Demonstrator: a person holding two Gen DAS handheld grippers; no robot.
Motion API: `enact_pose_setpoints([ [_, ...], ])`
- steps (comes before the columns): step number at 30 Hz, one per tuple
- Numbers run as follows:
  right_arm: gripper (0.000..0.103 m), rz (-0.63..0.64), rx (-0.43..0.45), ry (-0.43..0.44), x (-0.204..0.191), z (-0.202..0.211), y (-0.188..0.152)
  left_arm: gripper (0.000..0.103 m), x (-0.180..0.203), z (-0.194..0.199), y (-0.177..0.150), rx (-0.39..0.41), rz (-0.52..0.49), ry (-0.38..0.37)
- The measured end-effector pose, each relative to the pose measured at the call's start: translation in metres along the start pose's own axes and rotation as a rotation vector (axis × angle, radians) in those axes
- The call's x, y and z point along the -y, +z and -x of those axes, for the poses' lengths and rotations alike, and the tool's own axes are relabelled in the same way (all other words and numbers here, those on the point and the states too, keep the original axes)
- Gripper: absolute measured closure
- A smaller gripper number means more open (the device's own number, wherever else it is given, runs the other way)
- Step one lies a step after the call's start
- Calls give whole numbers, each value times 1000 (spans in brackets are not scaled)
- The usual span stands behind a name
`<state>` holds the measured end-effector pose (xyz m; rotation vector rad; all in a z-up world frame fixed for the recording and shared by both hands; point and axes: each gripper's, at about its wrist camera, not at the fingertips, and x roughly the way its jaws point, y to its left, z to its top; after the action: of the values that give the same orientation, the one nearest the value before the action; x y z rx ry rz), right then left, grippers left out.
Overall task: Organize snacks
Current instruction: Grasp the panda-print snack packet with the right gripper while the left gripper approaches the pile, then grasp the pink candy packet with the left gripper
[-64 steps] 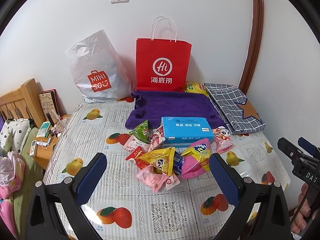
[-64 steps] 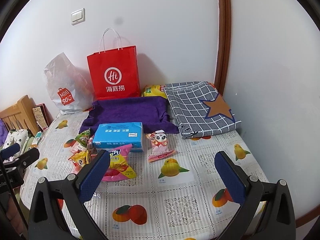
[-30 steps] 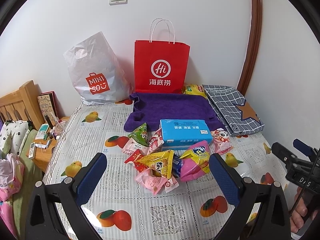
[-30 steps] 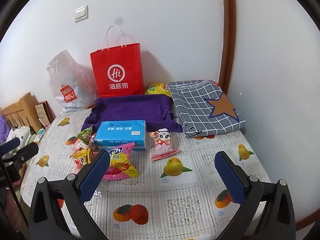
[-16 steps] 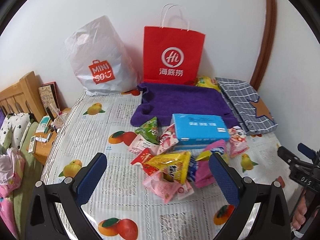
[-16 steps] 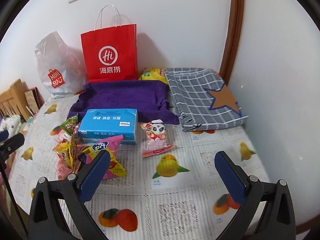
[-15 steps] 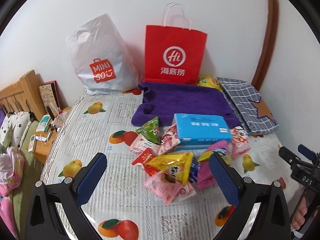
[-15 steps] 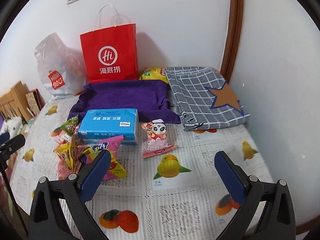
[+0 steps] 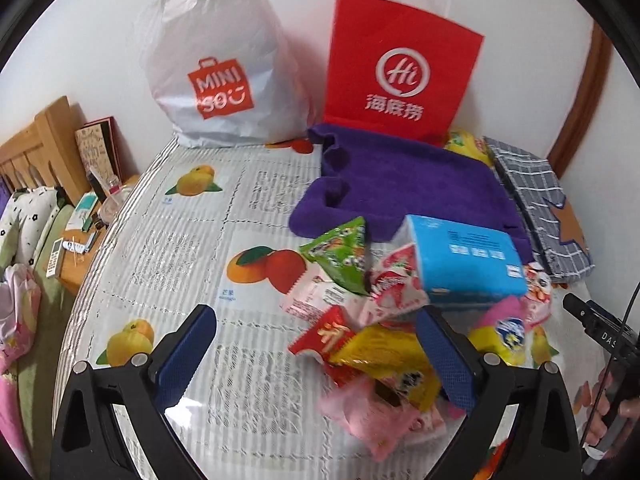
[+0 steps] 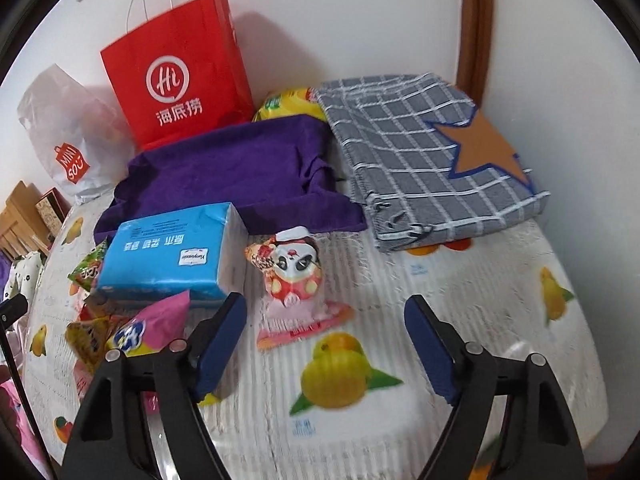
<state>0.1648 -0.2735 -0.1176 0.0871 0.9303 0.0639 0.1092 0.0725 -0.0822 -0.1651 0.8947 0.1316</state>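
At the far left, a white bag [image 9: 224, 68] printed "MINISO" is propped against the wall, presumably to stand upright. Beside it, a red bag [image 9: 400, 76] marked "Hi" is leant likewise. The snacks [image 9: 360, 320] are heaped mid-counter [image 9: 180, 240] beside a blue pack [image 9: 464, 256]. The left gripper [image 9: 320, 360] and right gripper [image 10: 324, 340] are held with jaws apart, empty.

The white plastic bag [image 9: 218, 68] is showing "MINI SO" in white on an orange-red bag logo. The red paper bag [image 9: 400, 76] is carrying a circled "Hi" above "海底捞". The other gripper's black body [image 9: 604, 330] is displaying "DAS". The blue tissue pack [image 10: 172, 254] is bearing print too small to read.
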Motion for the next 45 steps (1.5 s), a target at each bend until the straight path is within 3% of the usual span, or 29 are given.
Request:
enact_pose_setpoints([
  [8,33,69,-81,-17,-16,-53,10,3,-2,-28,10,-45,6,26],
  [18,38,77,-135,9,-18,-81,6,3,3,-44,16,-85,-4,45],
  [22,46,77,-142,19,-20,-87,6,3,6,-44,17,-86,-14,49],
  [26,56,84,-135,27,-23,-85,5,3,5,-42,16,-88,-12,47],
  [35,57,85,-88,21,-24,-57,3,3,-21,-28,7,-86,24,55],
  [45,57,65,-56,-12,-17,-29,-7,3,-15,-16,-19,-100,-2,-14],
])
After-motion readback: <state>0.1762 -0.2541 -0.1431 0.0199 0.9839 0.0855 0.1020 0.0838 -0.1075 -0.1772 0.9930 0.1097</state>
